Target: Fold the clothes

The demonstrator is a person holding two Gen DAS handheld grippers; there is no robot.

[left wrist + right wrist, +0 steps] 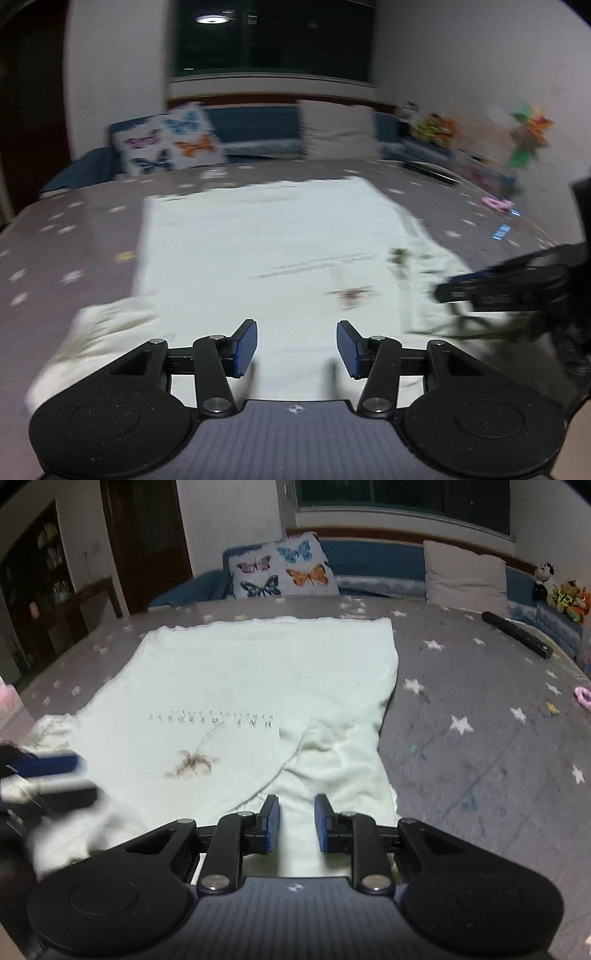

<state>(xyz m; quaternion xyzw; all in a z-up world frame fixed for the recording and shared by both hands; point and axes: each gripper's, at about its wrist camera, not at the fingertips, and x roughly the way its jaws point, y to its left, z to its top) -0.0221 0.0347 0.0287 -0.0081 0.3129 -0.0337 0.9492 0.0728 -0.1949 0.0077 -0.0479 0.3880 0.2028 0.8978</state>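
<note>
Over the pale shirt (258, 672) on the star-print bed (480, 738), both tongs (296, 349) (296, 823) hover spread, gripping nothing.

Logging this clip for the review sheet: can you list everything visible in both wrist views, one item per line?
T-shirt: one, pale mint with a small print, spread flat on the bed.
Bedspread: one, grey with white stars, under the shirt.
Butterfly pillow: one, white with coloured butterflies, at the head of the bed.
Plain cushion: one, beige, right of the butterfly pillow.
Plush toys: a few, mixed colours, far right corner.
Dark bar-shaped object: one, black, on the bed's right side.
Pink item: one, right bed edge.
Window: one, dark, behind the bed.
Left gripper: black with blue pads, open over the shirt.
Right gripper: the same colours, open over a sleeve.
</note>
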